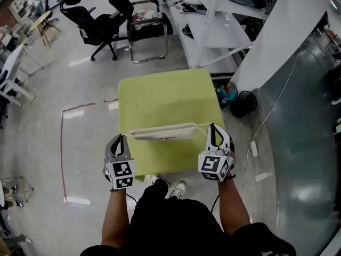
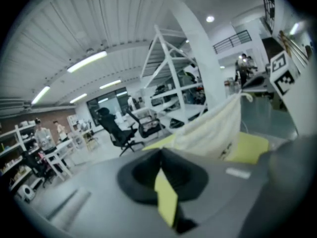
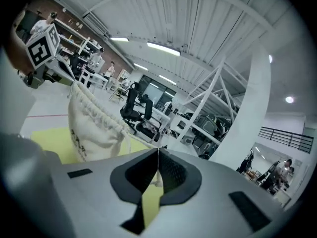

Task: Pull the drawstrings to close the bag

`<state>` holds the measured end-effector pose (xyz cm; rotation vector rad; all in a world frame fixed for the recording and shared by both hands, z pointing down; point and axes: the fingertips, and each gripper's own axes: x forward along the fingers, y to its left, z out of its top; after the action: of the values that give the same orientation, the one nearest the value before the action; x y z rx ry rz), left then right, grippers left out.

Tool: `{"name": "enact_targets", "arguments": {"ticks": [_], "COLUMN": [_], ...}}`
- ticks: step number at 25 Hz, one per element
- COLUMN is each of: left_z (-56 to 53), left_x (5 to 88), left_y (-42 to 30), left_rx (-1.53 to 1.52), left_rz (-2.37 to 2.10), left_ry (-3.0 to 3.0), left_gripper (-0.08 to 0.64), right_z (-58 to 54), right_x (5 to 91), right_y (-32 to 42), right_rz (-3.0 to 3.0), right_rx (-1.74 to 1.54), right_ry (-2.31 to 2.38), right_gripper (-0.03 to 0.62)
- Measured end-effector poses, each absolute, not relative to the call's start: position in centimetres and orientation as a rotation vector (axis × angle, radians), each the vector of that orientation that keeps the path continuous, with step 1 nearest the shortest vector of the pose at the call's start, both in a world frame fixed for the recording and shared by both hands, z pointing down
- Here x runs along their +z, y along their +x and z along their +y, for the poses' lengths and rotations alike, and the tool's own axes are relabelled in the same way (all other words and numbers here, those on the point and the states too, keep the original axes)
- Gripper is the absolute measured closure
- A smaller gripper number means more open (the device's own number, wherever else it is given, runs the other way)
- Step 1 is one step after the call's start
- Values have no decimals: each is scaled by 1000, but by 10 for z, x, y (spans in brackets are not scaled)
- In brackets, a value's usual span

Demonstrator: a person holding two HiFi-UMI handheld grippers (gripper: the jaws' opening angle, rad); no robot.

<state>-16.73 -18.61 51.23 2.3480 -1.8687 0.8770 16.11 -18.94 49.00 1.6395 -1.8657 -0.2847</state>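
A white drawstring bag [image 1: 162, 131] hangs stretched between my two grippers over the near edge of a yellow-green table [image 1: 160, 95]. My left gripper [image 1: 121, 138] is at the bag's left corner with its jaws shut. In the left gripper view the bag [image 2: 213, 128] rises to the right of the shut gripper [image 2: 159, 150]; no cord shows between the pads there. My right gripper [image 1: 213, 127] is shut at the bag's right end. In the right gripper view a thin cord [image 3: 125, 137] runs from the gathered bag [image 3: 91, 128] into the shut gripper [image 3: 158, 150].
Two black office chairs [image 1: 96, 25] [image 1: 149, 28] stand beyond the table. White shelving [image 1: 213, 25] lies to the far right, and a black round object [image 1: 243, 103] sits on the floor by the table's right corner. Red tape [image 1: 62, 143] marks the floor at left. The person's feet [image 1: 168, 186] are under the near edge.
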Motion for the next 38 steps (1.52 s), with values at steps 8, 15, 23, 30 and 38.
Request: {"name": "enact_targets", "arguments": {"ticks": [8,15,23,30,38], "left_z": [-194,-201,-206,-205,-207], "left_x": [466,426,389,386,378], "left_y": [-170,-169,-181,-207,-231], "left_rx": [734,536,296,127,34], "left_rz": [-1982,-2027,-2046,-2027,-2065], "left_ry": [2369,2392,2354,2271,2221], "left_gripper": [549,548,548,549,548], "right_z": [-195,-200,-209,-211,-216], "right_x": [446,414,382,373,356], "right_y": [175,191,217,241,269], "right_rz": [-1888,-1902,-1946,-1921,-1908], "right_rx": [-341,-375,-338,-309,-300], "right_ry": [1752,1860,2012,2114,2208], "right_gripper": [581,581,581,581,581]}}
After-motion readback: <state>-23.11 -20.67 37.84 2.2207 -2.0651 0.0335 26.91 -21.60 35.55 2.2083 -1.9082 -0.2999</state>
